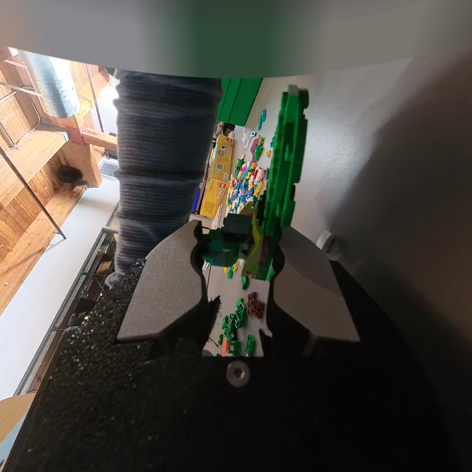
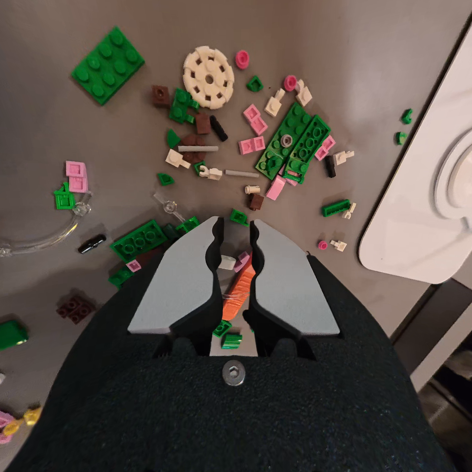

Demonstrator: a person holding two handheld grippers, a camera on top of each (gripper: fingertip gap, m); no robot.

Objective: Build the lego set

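Observation:
In the left wrist view my left gripper (image 1: 240, 245) is shut on a green lego build (image 1: 283, 163), held up off the grey table (image 1: 337, 158). The build is a long stack of green plates that reaches away from me, with teal, dark and lime parts (image 1: 229, 242) at the gripped end. In the right wrist view my right gripper (image 2: 236, 223) hovers over loose pieces with a narrow gap between its jaws and nothing in it. A small green piece (image 2: 238, 217) lies just past its tips. An orange brick separator (image 2: 238, 293) lies on the table under the jaws.
Loose parts cover the table: a green plate (image 2: 107, 66), a cream round plate (image 2: 208, 78), long green plates (image 2: 293, 143), pink tiles (image 2: 251, 145) and a clear curved piece (image 2: 51, 235). A white device (image 2: 421, 204) sits at the right. Yellow boxes (image 1: 217, 184), a coloured brick pile (image 1: 245, 186) and a person's sleeve (image 1: 158, 166) show in the left wrist view.

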